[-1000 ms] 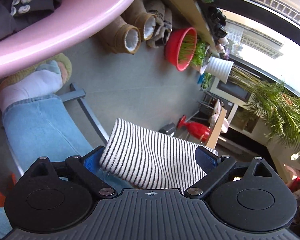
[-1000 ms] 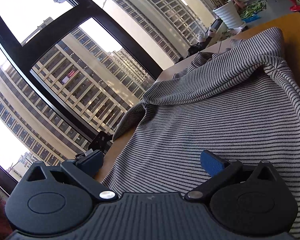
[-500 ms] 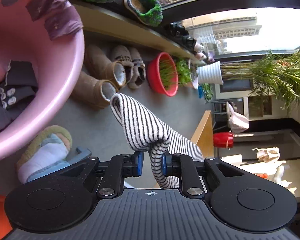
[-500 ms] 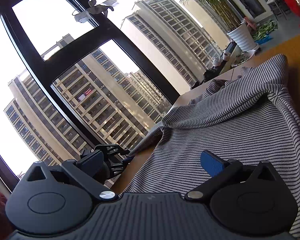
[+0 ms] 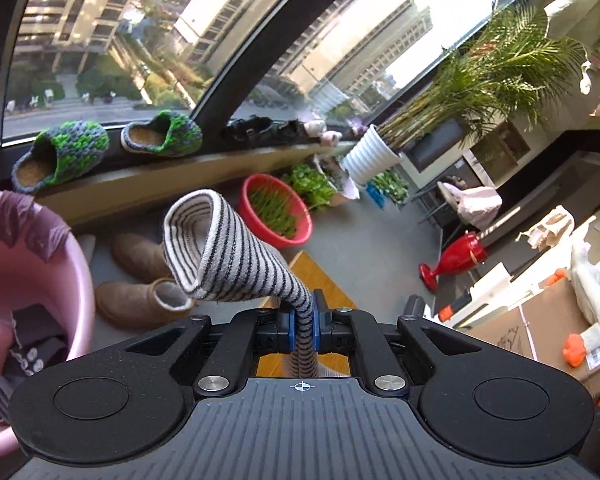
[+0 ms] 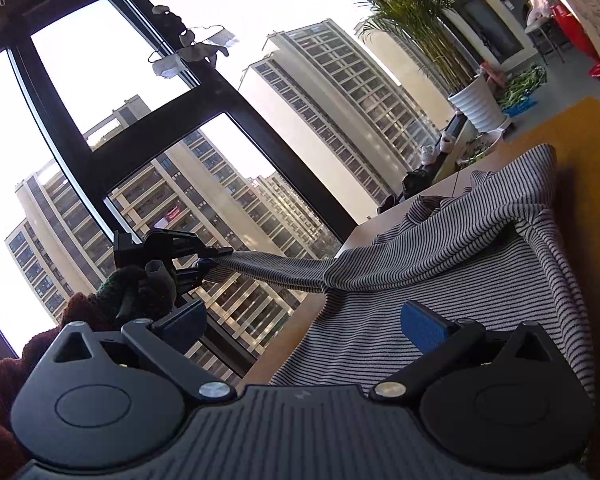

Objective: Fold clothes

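A pink basin (image 5: 76, 280) sits on the grey floor (image 5: 364, 236) at left, brown boots (image 5: 140, 304) beside it, knitted slippers (image 5: 60, 152) on the window ledge above. The left claw (image 5: 303, 330) pinches the striped sleeve (image 5: 236, 256) of the striped top (image 6: 440, 272), which lies at the near corner of the yellow table (image 6: 580, 132). The right claw (image 6: 304, 320) gapes wide over it, holding nothing.

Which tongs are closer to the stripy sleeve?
Left. The left tongs are pinched right on the sleeve, holding it up. The right tongs are open over the shirt's body, away from the sleeve.
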Motion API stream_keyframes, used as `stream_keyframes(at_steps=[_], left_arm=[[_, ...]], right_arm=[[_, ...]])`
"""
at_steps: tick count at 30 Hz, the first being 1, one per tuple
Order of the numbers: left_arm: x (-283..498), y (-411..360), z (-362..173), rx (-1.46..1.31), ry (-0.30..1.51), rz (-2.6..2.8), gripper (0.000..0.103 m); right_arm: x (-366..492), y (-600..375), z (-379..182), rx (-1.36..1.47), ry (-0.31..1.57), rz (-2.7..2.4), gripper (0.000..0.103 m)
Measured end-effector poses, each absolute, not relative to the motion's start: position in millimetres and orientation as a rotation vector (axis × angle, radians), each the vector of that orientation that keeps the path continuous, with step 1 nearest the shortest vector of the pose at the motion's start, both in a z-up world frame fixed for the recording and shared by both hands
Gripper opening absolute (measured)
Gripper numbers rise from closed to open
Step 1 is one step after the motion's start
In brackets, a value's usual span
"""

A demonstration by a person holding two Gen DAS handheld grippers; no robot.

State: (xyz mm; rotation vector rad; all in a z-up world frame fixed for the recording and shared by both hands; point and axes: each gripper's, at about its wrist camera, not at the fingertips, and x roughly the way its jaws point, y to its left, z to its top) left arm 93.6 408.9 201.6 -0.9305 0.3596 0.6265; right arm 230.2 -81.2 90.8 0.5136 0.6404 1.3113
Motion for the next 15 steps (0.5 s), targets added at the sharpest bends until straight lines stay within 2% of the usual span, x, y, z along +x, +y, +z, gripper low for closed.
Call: stream_keyframes(at_steps=[10, 15], left_arm=[[159.6, 319.1, 285.9, -0.674, 0.370, 0.439, 0.008], [184.1, 262.9, 303.5, -0.561, 0.398, 0.314, 0.008]], right_arm=[[229.2, -96.9, 96.2, 0.569, 0.586, 1.331, 0.103], [224.7, -97.4, 97.1, 0.559, 0.579, 1.341, 0.103]])
